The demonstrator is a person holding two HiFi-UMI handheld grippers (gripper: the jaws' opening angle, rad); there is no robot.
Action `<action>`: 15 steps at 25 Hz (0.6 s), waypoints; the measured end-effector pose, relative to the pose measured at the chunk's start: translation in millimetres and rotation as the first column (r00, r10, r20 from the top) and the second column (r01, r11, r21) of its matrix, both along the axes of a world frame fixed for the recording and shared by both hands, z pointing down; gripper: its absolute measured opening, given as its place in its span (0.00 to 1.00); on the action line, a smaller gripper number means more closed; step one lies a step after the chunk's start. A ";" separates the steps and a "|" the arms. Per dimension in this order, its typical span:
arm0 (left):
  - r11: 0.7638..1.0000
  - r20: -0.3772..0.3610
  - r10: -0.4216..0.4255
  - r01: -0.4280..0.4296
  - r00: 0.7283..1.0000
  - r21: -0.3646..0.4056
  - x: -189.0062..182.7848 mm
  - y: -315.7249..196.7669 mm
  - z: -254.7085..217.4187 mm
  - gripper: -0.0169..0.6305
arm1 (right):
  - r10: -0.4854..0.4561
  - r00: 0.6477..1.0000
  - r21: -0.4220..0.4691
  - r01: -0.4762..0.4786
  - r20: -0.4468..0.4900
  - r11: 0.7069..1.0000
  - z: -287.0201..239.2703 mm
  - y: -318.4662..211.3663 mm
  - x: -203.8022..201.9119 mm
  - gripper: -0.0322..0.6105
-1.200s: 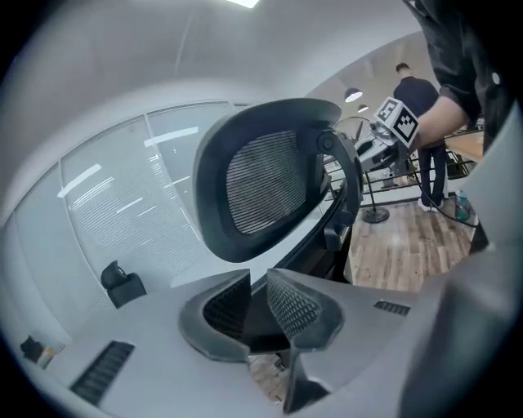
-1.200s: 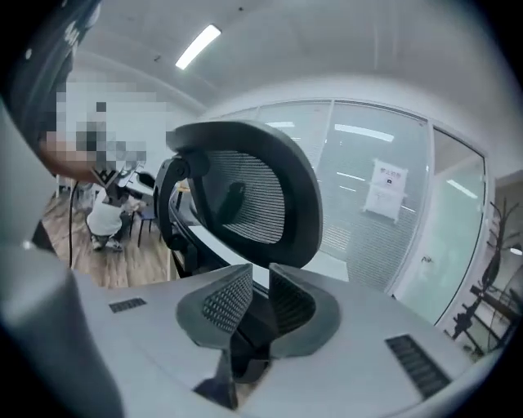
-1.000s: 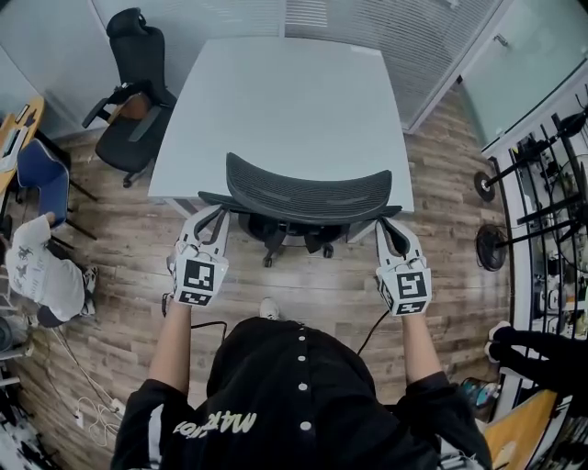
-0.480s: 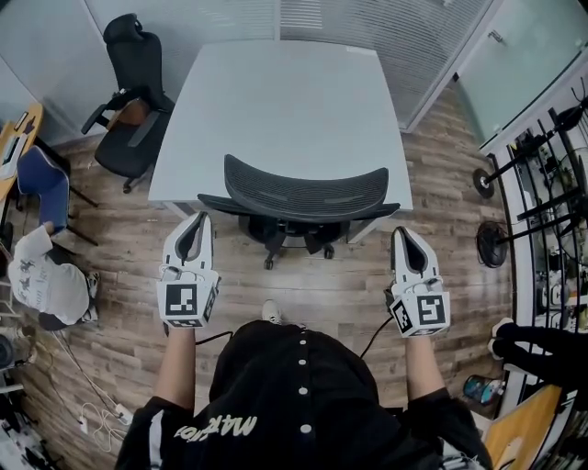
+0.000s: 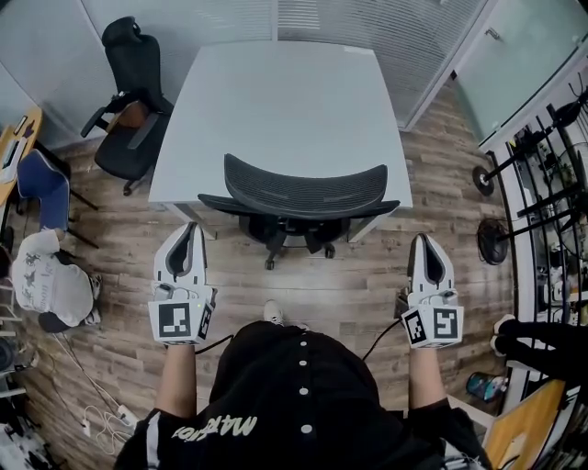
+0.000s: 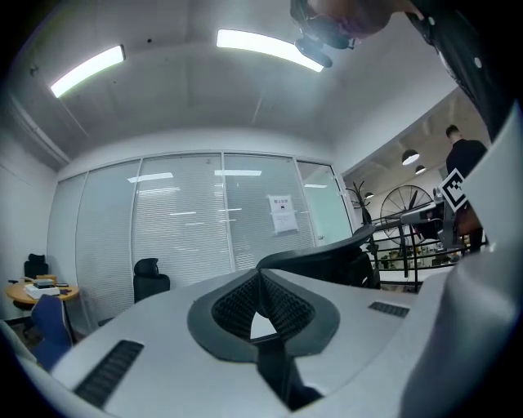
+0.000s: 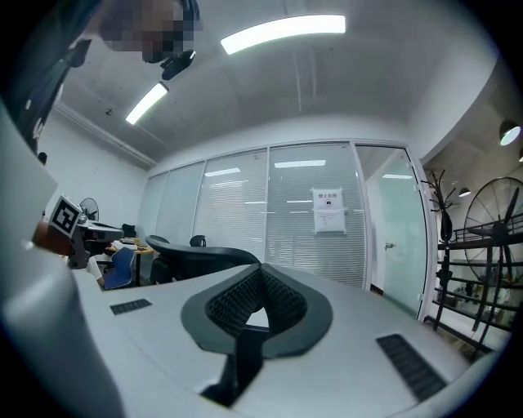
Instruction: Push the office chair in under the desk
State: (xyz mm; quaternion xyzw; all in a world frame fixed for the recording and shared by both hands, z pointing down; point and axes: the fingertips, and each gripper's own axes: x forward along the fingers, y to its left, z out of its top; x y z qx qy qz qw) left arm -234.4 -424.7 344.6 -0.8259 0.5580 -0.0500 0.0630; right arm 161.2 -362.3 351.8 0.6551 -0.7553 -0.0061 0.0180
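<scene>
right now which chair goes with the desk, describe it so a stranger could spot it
Find the big pale desk mid-room. The chair is drawn up to its near edge, with a wide, curved mesh back. The other black chair stands off the desk's far left corner and has a tall back with a headrest.

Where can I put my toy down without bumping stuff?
The white desk top is bare, from the office chair back to the glass wall. Crowded spots: racks on the right, spare chairs on the left.

The office chair (image 5: 303,193) stands against the desk (image 5: 276,101), seat apparently underneath.
</scene>
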 end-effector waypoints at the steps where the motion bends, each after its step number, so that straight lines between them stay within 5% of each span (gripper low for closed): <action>1: 1.000 0.002 -0.003 0.003 1.000 0.008 -0.6 1.3 -1.7 0.06 | 0.008 1.000 0.001 -0.008 0.002 1.000 -0.3 1.6 2.1 0.10; 15: 0.998 -0.016 -0.060 0.060 0.998 -0.019 -22.5 1.6 1.4 0.06 | 0.063 0.998 -0.011 -0.063 -0.004 0.998 5.4 12.9 11.3 0.09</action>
